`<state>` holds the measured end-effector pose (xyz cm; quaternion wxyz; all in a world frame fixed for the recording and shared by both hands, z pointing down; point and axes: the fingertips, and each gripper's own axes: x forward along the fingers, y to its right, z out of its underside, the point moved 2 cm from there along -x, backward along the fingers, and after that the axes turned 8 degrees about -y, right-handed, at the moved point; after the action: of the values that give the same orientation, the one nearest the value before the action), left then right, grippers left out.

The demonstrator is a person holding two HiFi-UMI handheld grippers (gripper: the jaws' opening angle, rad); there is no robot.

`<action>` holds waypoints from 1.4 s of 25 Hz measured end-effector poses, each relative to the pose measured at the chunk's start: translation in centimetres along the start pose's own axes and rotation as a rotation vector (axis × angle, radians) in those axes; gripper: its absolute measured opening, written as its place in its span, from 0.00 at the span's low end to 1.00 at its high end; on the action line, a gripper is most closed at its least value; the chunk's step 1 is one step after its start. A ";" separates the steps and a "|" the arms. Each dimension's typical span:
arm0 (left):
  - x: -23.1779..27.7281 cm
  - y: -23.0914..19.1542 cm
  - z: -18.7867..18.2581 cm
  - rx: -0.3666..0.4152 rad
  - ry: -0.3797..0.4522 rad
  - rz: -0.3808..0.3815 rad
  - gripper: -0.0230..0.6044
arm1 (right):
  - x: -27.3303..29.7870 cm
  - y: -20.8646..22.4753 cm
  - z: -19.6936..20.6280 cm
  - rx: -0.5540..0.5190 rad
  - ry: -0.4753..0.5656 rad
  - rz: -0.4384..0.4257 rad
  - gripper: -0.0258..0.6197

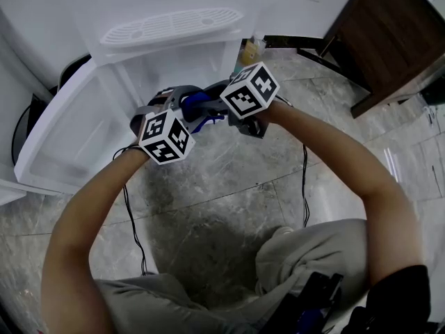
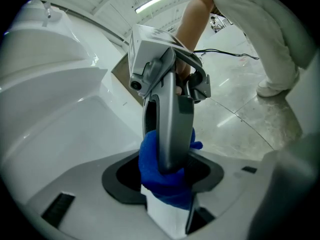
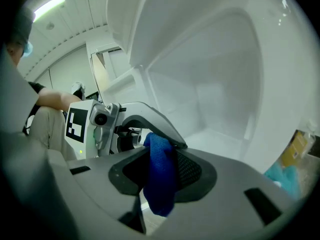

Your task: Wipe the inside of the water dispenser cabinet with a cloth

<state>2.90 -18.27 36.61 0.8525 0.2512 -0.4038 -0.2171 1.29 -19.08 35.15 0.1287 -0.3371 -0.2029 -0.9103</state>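
A blue cloth (image 1: pixel 201 110) is bunched between my two grippers, which meet tip to tip in front of the open white dispenser cabinet (image 1: pixel 139 82). My right gripper (image 3: pixel 157 194) is shut on the cloth (image 3: pixel 160 179), which hangs down out of its jaws. In the left gripper view the cloth (image 2: pixel 167 179) fills the mouth of my left gripper (image 2: pixel 167 194), and the jaws are shut on it. One of the right gripper's fingers (image 2: pixel 172 124) runs down into the same bundle. Both grippers stay outside the cabinet interior (image 3: pixel 215 94).
The cabinet door (image 1: pixel 62 138) hangs open to the left. The drip grille (image 1: pixel 170 25) sits above the cabinet. A brown wooden unit (image 1: pixel 389 26) stands at the right. A yellow bottle (image 3: pixel 295 149) stands beside the dispenser. Cables (image 1: pixel 304 179) trail over the marble floor.
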 end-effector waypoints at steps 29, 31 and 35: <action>0.6 -1.9 3.8 -0.151 -0.070 -0.044 0.23 | -2.1 3.9 2.4 0.293 -0.017 -0.059 0.42; 0.8 -3.5 3.1 -0.209 -0.027 -0.099 0.23 | -2.3 4.4 3.9 0.180 -0.084 0.008 0.12; 1.9 -6.5 2.1 -0.380 0.051 -0.172 0.23 | -2.1 4.6 5.3 0.001 -0.152 0.102 0.04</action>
<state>1.21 -24.92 34.91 0.8727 0.1247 -0.3109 -0.3552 7.47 -20.51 38.71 0.1595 -0.4150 -0.1951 -0.8742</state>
